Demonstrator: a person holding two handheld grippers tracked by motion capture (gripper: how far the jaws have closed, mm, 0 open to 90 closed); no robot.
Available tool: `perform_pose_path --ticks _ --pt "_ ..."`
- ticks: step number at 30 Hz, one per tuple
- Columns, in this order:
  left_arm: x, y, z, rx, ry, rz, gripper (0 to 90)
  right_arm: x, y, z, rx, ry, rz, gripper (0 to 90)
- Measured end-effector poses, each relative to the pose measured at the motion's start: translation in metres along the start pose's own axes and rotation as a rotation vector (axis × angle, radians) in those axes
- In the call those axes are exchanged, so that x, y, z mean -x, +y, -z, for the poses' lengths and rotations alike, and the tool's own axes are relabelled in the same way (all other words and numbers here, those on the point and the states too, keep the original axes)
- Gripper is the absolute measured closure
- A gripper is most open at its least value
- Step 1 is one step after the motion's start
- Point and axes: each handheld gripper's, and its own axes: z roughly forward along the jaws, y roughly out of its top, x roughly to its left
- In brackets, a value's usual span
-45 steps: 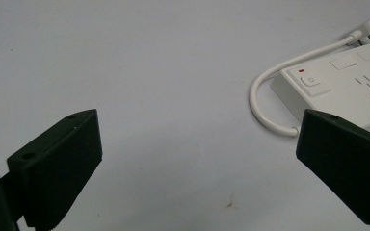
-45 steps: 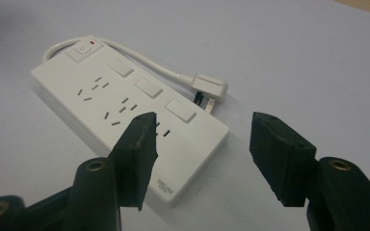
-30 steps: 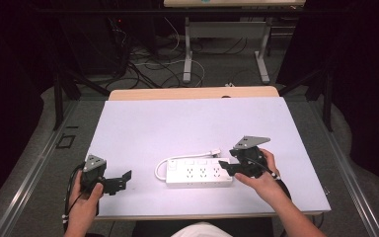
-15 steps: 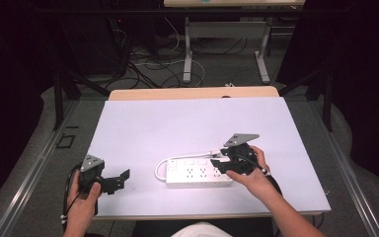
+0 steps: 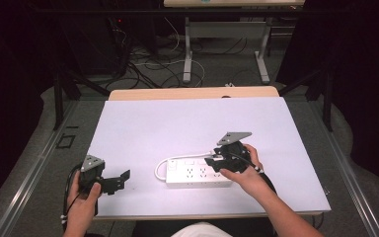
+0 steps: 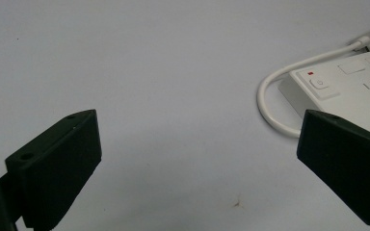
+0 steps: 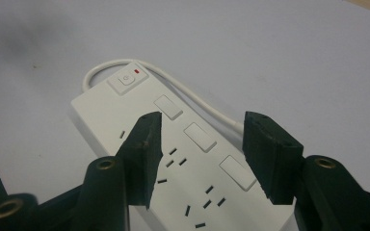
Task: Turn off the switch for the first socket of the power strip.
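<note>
A white power strip [image 5: 197,174] lies flat on the table [image 5: 187,123], directly beneath the right gripper [image 5: 216,162], whose jaws stand apart over its sockets; a second ago that gripper sat beside the strip's right end, so a grasp seems near; the left gripper [image 5: 121,178], jaws wide apart, idles well to the strip's left; no containers present.

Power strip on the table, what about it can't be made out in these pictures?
- Power strip, high view: its right end is covered by the right gripper and hand.
- Left gripper view: its far end is cut off by the right edge.
- Cord, right gripper view: passes behind a jaw, so its plug end is unseen.
</note>
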Motion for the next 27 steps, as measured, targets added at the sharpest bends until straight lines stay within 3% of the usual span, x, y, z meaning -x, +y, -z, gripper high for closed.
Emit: perform_pose_path --ticks 27 --pt "-0.001 0.000 0.000 -0.002 -0.002 0.002 1.6 -0.011 0.015 -0.020 -0.011 0.037 0.024 54.2"
